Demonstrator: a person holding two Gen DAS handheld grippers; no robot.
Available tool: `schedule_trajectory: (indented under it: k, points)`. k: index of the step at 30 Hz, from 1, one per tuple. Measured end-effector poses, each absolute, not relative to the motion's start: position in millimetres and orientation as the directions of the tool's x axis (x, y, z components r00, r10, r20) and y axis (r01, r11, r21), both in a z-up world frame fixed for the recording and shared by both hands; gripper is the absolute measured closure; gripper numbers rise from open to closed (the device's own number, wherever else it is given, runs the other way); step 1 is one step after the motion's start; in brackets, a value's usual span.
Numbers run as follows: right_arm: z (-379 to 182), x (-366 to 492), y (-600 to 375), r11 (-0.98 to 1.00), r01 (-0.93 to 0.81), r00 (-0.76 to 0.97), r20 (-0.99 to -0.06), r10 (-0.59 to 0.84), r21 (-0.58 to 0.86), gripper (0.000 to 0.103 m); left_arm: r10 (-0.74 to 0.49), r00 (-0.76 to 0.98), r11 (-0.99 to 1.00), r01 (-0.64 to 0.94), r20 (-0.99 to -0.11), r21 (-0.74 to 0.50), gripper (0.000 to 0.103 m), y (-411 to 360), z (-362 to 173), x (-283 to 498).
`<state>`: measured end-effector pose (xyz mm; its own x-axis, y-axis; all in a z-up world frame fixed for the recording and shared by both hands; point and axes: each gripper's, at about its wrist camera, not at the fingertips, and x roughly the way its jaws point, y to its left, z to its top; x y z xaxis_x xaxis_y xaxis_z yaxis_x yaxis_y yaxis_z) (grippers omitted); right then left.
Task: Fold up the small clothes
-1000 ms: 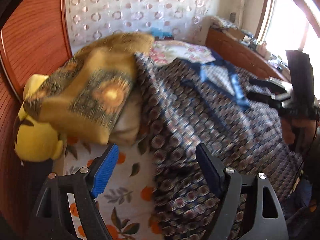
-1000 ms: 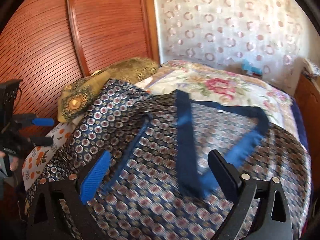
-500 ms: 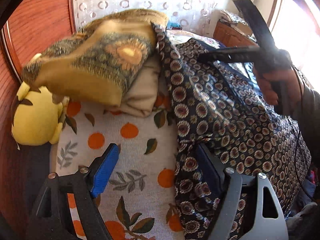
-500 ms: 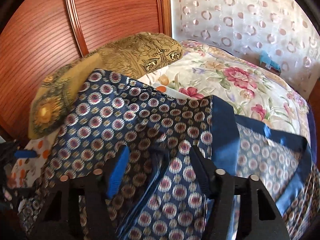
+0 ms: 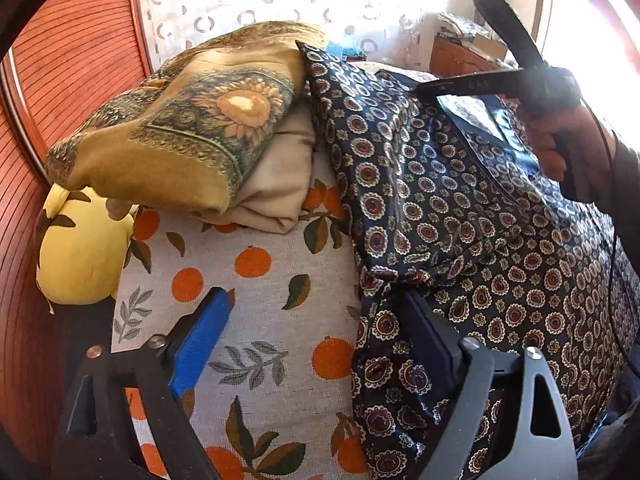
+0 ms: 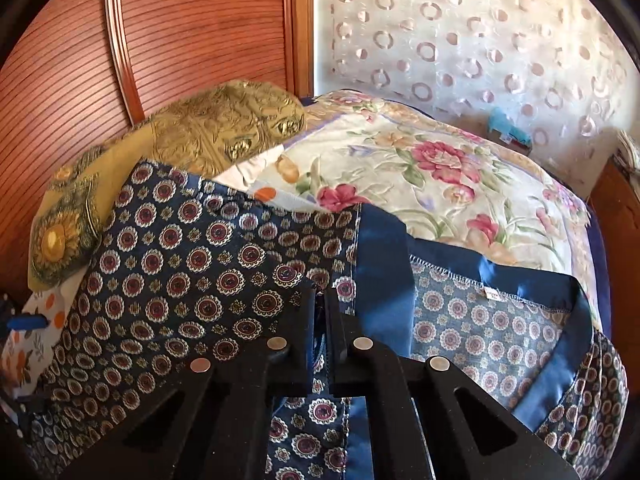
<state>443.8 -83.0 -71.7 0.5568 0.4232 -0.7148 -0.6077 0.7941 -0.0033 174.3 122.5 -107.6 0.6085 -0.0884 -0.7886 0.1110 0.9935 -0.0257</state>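
Note:
A navy patterned garment [image 5: 460,216] with plain blue trim lies spread on the bed; it also fills the right wrist view [image 6: 192,264]. My left gripper [image 5: 316,332] is open, low over the garment's left edge, with its right finger against the cloth and its left finger over the orange-print sheet. My right gripper [image 6: 322,292] is shut on a fold of the garment beside the blue trim band [image 6: 380,256]. The right gripper also shows in the left wrist view [image 5: 480,84], over the garment's far part.
A mustard sunflower-print pillow [image 5: 180,136] and a beige cushion [image 5: 276,184] lie at the head of the bed. A yellow plush toy [image 5: 80,248] sits by the wooden headboard [image 6: 180,40]. A floral bedspread [image 6: 440,168] lies beyond the garment. Curtains hang behind.
My right gripper moved forward onto the garment and closed on a fold of it. My left gripper came down to the garment's left edge and stays open.

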Motion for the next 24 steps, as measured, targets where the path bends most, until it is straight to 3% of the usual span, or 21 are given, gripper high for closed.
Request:
schedule_trajectory:
  k: [3,6,8,11,19,24]
  points:
    - [-72.8,440.9,-85.3,0.796,-0.604,0.554,-0.71,0.434,0.015,0.095,-0.088,0.609,0.993,0.115,-0.789,-0.023,0.013,121.8,-107.2,174.6]
    - [-66.3,433.8,-95.4,0.792,-0.61,0.56,-0.689,0.46,0.033,0.077,-0.087,0.609,0.993,0.116,-0.788,-0.021,0.013,122.2,-106.8,174.8]
    - [-60.1,422.1,-106.5,0.788,-0.614,0.568,-0.667,0.482,0.048,0.057,-0.087,0.609,0.993,0.115,-0.788,-0.021,0.013,121.5,-106.6,174.7]
    - [-52.7,401.2,-130.1,0.786,-0.615,0.582,-0.634,0.51,0.068,0.038,-0.087,0.609,0.993,0.115,-0.788,-0.021,0.013,121.8,-106.5,174.7]
    - [-51.7,324.8,-210.3,0.826,-0.563,0.634,-0.636,0.441,0.011,0.037,-0.087,0.609,0.993,0.115,-0.788,-0.021,0.013,121.7,-106.3,174.7]
    - [-58.3,285.7,-267.2,0.88,-0.47,0.652,-0.647,0.394,0.063,0.037,-0.087,0.609,0.993,0.115,-0.788,-0.021,0.013,121.8,-106.1,174.7]
